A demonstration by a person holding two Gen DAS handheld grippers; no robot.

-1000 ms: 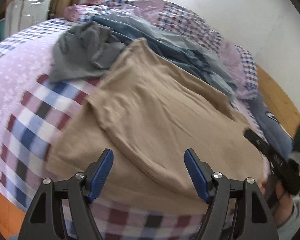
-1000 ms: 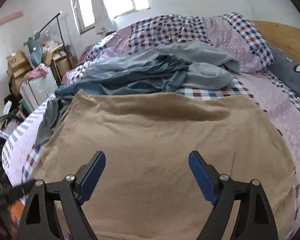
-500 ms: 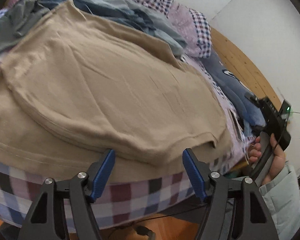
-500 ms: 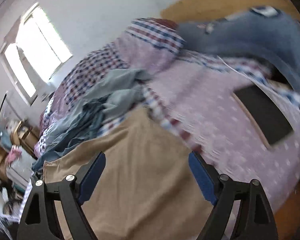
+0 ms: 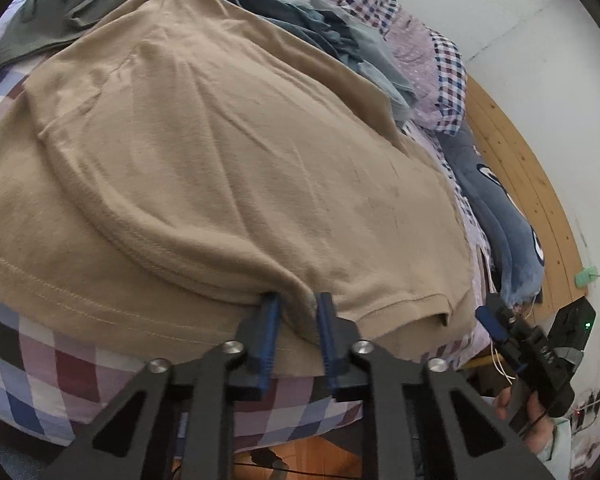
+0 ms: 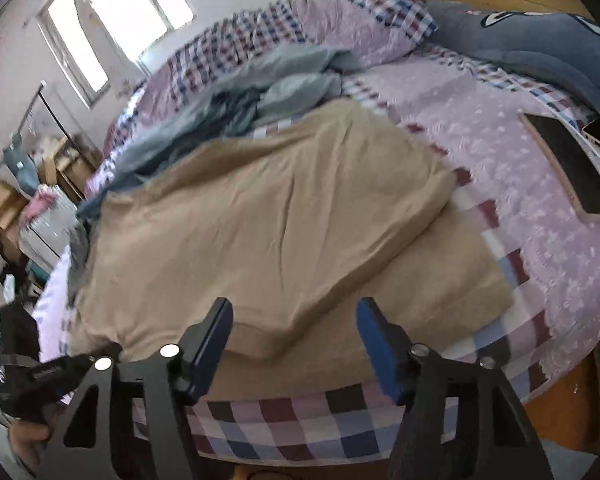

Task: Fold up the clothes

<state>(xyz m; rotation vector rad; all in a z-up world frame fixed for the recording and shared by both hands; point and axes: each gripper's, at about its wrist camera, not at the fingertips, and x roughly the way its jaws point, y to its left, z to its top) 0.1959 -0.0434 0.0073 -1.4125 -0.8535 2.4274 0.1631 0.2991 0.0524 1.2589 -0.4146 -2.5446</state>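
Note:
A tan shirt [image 5: 236, 152] lies spread on the checked bed, partly folded over itself, its hem along the near bed edge. My left gripper [image 5: 296, 312] is shut on a fold of the shirt's near edge. In the right wrist view the same tan shirt [image 6: 284, 216] fills the middle. My right gripper [image 6: 294, 322] is open, its blue pads just above the shirt's near edge, holding nothing. The right gripper also shows in the left wrist view [image 5: 512, 340] at the shirt's far corner.
A pile of grey and blue clothes [image 6: 260, 96] lies behind the shirt. A dark tablet [image 6: 568, 164] rests on the bedspread at right. A blue plush pillow [image 5: 504, 216] lies by the wooden headboard. Boxes and a rack [image 6: 24, 184] stand at left.
My left gripper moved in to the shirt's near edge and closed on a fold. My right gripper swung back over the shirt's near edge and stays open.

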